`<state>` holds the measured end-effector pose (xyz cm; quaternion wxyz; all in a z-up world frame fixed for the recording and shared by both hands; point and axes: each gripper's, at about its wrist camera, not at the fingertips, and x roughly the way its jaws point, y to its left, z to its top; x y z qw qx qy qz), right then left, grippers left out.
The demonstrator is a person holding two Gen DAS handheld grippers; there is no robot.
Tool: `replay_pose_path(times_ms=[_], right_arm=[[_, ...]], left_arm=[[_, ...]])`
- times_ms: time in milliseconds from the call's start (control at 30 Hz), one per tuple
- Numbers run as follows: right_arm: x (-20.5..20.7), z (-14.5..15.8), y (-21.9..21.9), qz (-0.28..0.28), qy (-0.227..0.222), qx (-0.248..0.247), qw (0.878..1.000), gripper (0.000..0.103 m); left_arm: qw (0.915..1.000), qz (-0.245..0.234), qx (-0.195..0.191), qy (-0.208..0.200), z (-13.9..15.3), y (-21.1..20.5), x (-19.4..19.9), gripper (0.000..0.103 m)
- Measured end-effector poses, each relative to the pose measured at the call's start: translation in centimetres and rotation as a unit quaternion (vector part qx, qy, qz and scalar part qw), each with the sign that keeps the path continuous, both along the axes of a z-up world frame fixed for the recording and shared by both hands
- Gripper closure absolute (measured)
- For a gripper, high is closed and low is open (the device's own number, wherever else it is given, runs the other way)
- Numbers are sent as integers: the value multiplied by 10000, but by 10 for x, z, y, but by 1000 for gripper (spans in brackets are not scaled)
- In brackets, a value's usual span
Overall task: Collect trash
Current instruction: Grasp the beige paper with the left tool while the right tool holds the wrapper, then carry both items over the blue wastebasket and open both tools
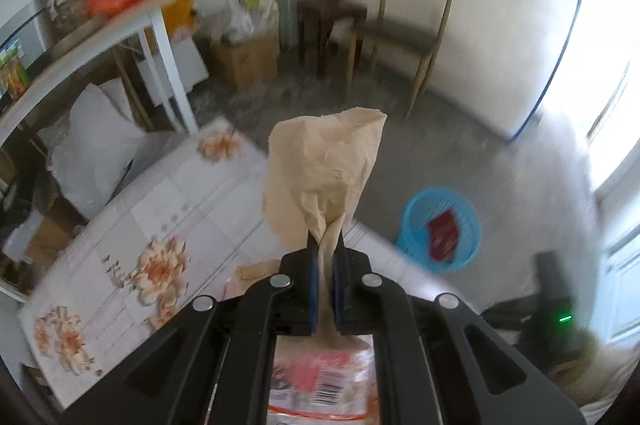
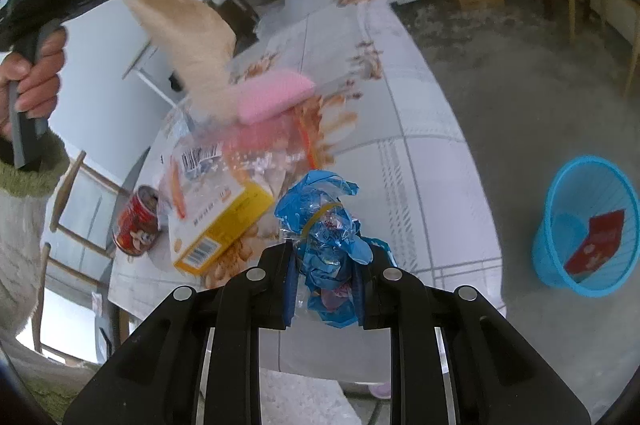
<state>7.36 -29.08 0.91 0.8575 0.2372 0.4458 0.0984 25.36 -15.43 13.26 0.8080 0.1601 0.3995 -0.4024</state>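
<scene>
Clamped between the right gripper pads, a crumpled blue plastic wrapper sits above the floral tabletop. Ahead and to its right, on the floor, stands the blue basket with a red packet inside. The left gripper pinches a tan paper towel upright, with the basket beyond and to the right.
</scene>
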Motion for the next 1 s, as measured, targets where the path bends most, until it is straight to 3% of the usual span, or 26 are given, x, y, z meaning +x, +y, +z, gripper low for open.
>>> replay_pose_path(times_ms=[167,300,567,767,1000], right_arm=[[-5,12,-18,-279,-196,107,9994,83],[-15,21,-37,-547,-340,145,9978,83],[-46,21,-85,-1271,-374,165,9910,83],[-76,1,-130,-2015,10,144,9794,83],[-101,-36,-191,-3048,473,516,9498,83]], left_arm=[[9981,-162,-584,-62,38,-8,-14,98],[9965,-376,-701,-239,51,-37,-31,98],[9929,-833,-801,-279,48,-118,-62,98],[9895,-1168,-850,-34,11,-189,-78,98],[9867,-1249,-665,797,-63,-266,-76,97]])
